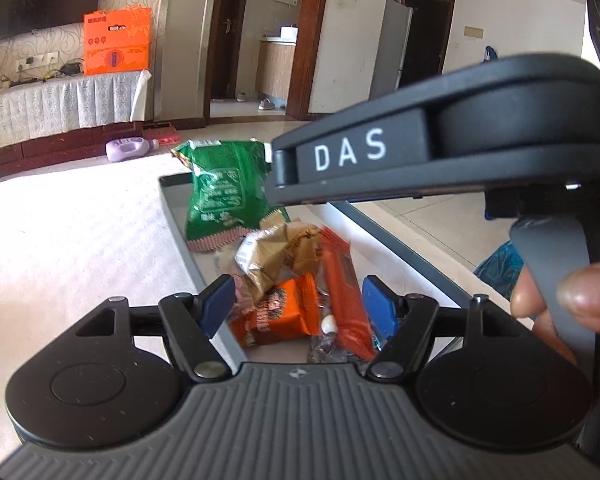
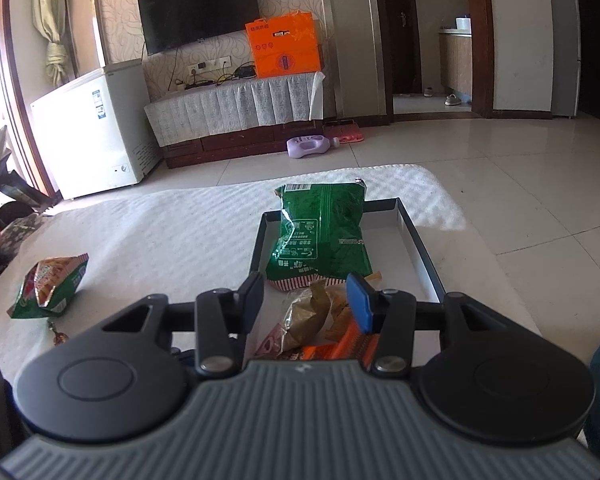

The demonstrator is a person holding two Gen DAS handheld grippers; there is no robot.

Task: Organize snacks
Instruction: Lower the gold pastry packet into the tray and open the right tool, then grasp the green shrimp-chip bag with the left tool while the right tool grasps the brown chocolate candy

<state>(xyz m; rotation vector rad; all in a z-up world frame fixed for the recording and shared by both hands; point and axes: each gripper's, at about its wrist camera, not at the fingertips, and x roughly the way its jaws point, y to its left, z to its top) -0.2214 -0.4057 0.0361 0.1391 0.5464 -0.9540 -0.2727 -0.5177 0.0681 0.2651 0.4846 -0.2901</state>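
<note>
Hovering over the shallow grey tray (image 2: 418, 240) of snack packets – tall green crinkled bag (image 2: 320, 236) at its far end – the left gripper (image 1: 300, 306) gapes wide, the right gripper (image 2: 306, 300) part-open, both empty.

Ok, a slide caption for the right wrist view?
Open right gripper over the tray of snacks, green bag at its far end.
</note>
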